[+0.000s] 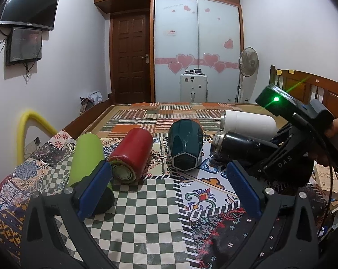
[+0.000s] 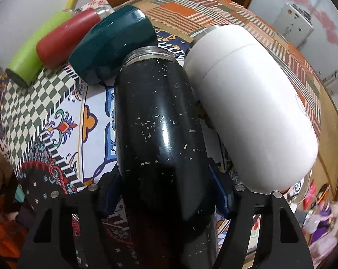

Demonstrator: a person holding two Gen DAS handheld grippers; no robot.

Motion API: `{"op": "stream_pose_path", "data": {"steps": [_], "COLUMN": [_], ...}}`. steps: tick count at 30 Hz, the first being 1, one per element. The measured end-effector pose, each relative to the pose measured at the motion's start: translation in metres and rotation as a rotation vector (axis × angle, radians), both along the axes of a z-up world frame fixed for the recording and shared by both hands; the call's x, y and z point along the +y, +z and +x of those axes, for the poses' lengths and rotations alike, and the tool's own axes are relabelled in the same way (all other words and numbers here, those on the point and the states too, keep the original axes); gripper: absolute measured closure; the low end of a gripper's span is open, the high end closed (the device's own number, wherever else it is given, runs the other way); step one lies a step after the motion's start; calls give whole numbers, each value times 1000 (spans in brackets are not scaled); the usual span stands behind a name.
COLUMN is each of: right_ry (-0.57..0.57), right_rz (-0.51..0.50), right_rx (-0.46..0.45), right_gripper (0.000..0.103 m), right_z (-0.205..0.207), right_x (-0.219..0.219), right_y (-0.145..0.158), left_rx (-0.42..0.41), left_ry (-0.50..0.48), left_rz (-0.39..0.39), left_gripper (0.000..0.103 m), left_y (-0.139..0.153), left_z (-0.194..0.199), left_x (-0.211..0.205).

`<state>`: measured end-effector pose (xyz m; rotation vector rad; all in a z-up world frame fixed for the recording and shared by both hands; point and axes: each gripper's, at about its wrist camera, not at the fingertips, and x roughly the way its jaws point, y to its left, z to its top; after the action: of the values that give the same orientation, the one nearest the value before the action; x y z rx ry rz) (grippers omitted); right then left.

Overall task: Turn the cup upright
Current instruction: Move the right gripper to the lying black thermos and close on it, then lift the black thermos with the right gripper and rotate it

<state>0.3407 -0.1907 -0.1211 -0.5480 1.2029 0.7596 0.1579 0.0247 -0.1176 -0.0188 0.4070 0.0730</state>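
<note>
R gripper clamped on black cup, lying sideways btwn fingers | L gripper spread, empty

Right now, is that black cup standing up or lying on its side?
Lying on its side. The black cup stretches lengthwise across the patterned cloth, its open mouth facing sideways, with the right gripper closed around its base end.

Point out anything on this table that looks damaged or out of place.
All five cups lie on their sides: green cup, red cup, teal cup, black cup, white cup. The black cup's paint is chipped all over in pale flecks. The right tongs grip it near its base.
</note>
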Motion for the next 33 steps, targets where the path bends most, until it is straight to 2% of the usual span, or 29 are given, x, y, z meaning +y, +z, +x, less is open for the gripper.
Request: {"op": "stream_pose_path", "data": {"steps": [6, 10, 17, 26, 33], "right_ry": [-24, -41, -37, -18, 15], "right_rz": [18, 45, 58, 85, 73], "right_rx": [-25, -26, -81, -156, -171], "right_gripper": [38, 39, 40, 41, 41], "right_z": [-14, -18, -42, -96, -134], "right_x": [-6, -11, -14, -11, 1], "right_y": [9, 26, 58, 105, 115], "left_rx": [3, 4, -31, -85, -112], "left_ry": [14, 21, 35, 53, 65], "left_rz": [-3, -20, -24, -25, -44], "left_gripper": [0, 0, 0, 0, 0], "left_y": [1, 4, 18, 38, 45], "left_z": [-4, -7, -25, -60, -86], "left_x": [5, 8, 15, 26, 38]}}
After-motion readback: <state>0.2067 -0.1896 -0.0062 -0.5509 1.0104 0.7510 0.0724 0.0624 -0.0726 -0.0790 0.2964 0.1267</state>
